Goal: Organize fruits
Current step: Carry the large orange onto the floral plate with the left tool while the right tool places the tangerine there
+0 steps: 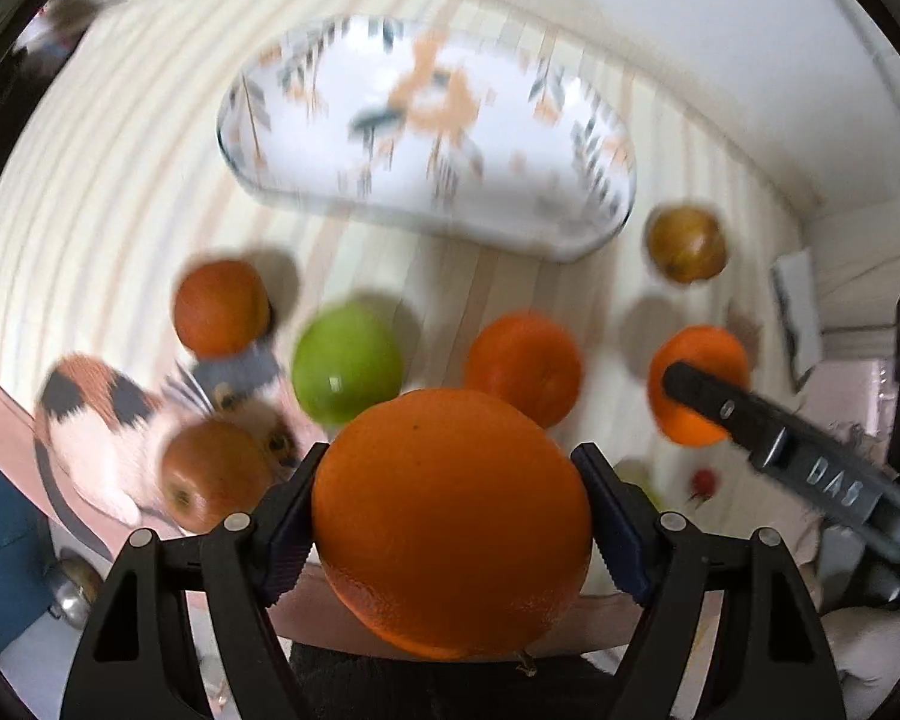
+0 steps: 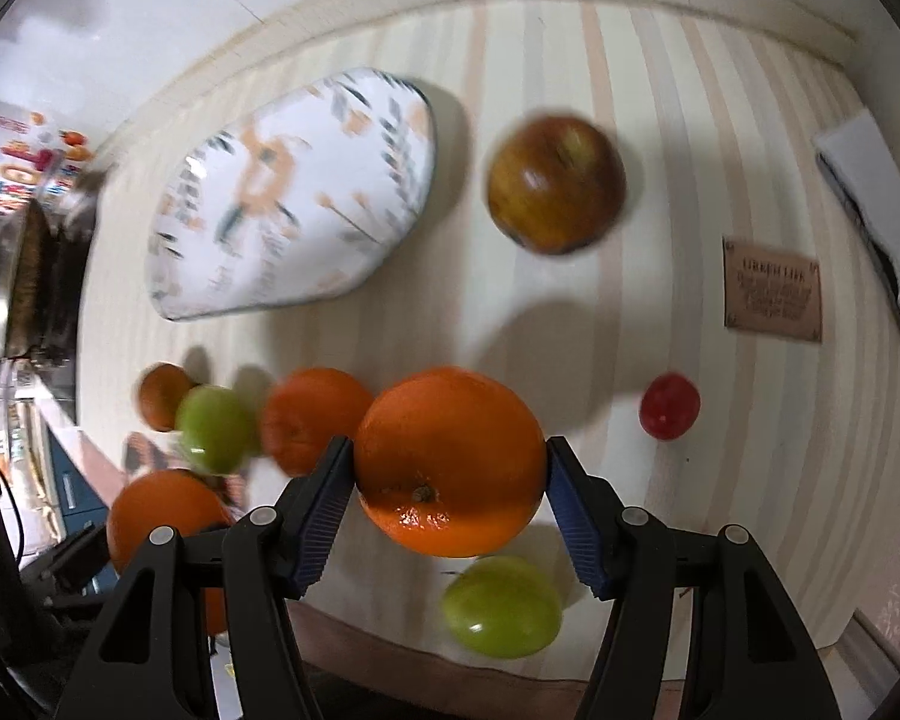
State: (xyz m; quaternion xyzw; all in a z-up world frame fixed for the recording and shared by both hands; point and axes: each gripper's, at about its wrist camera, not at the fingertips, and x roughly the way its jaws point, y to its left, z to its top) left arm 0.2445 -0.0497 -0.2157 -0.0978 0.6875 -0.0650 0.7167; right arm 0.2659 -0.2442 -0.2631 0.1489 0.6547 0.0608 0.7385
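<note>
My left gripper [image 1: 450,510] is shut on a large orange [image 1: 450,516], held above the table's near edge. My right gripper [image 2: 450,462] is shut on another orange [image 2: 450,456]; it also shows in the left wrist view [image 1: 699,384] with a finger across it. A white patterned oblong tray [image 1: 564,234] [image 2: 204,294] lies further back, with no fruit in it. Loose on the striped table are a green apple [image 1: 347,363] [image 2: 217,429], an orange [image 1: 525,363] [image 2: 312,414], reddish apples [image 1: 221,307] [image 1: 216,474], a brownish apple [image 1: 687,243] [image 2: 557,185], a second green apple [image 2: 501,606] and a small red fruit [image 2: 669,407].
A cat-patterned cloth [image 1: 108,420] lies at the table's near left edge. A brown label [image 2: 773,291] and a white book-like object [image 2: 870,204] lie at the right. A metal pot [image 2: 24,282] stands beyond the table's left edge. A wall bounds the far side.
</note>
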